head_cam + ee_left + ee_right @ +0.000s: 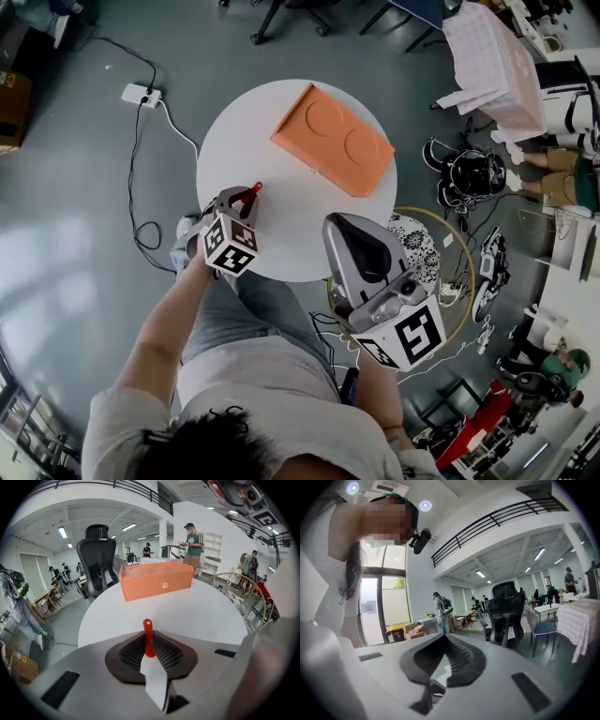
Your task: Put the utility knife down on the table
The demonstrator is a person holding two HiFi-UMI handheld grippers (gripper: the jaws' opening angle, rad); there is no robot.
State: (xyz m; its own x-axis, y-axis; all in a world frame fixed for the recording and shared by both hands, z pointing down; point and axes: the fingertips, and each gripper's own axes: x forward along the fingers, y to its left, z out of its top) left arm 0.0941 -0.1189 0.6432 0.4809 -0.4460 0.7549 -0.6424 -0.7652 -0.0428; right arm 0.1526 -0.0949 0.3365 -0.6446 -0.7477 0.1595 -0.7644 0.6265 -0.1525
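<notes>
A red utility knife [254,188] is clamped between the jaws of my left gripper [246,196], which is shut on it above the near left part of the round white table [281,234]. In the left gripper view the knife's red end [147,629] sticks up past the dark pads [168,656] of the left gripper [149,644], over the table [197,609]. My right gripper [345,230] is held off the table's near right edge and tilted upward. In its own view the right gripper [445,658] looks out into the room, shut with nothing between its pads.
A flat orange box [333,139] with two round recesses lies on the far half of the table and also shows as an orange box [157,581] ahead of the knife. A black office chair [96,557] stands beyond it. A power strip [141,94] and cables lie on the floor at the left.
</notes>
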